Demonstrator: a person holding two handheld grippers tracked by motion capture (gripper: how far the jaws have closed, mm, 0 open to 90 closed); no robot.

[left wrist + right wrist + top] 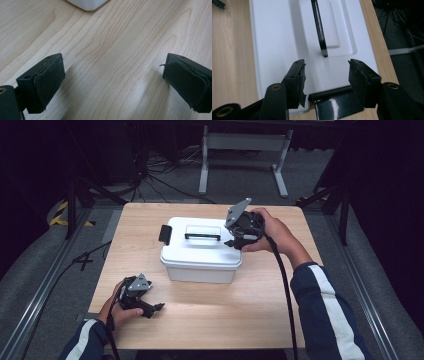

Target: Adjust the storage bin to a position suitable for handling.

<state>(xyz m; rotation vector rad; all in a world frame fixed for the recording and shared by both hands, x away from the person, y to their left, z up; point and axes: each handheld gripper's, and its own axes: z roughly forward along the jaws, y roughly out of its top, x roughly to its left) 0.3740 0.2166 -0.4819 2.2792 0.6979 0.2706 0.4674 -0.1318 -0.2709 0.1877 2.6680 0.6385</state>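
Here, the scene line by line.
Work in hand: the right gripper [239,239] sits at the right end of a white box [200,251], over the black latch [337,101] on that end; I judge the step to be unlatching the lid.
Right jaws: about half open, with nothing pressed between the pads. The latch lies just below and between them, its top bar between the two pads, and the pads do not grip it.
Box: the white lid spreads out ahead of the right jaws, and its black handle [320,28] runs straight away from them, lying flat in its recess.
Far latch: a second black latch [165,234] sits on the opposite end of the box.
Left gripper [150,306]: rests low on the table, its jaws wide apart and holding nothing; bare wood lies between them, and a corner of the box shows well ahead.
Next move: in my view the right jaws must drop onto the latch and pinch or hook its free edge, then swing it outward; the left gripper may need to steady the box.
Surface: a light wooden table [210,320], smooth, with plain grain.
Room: dark, grey floor, loose cables and a grey metal stand [245,145] beyond the table.
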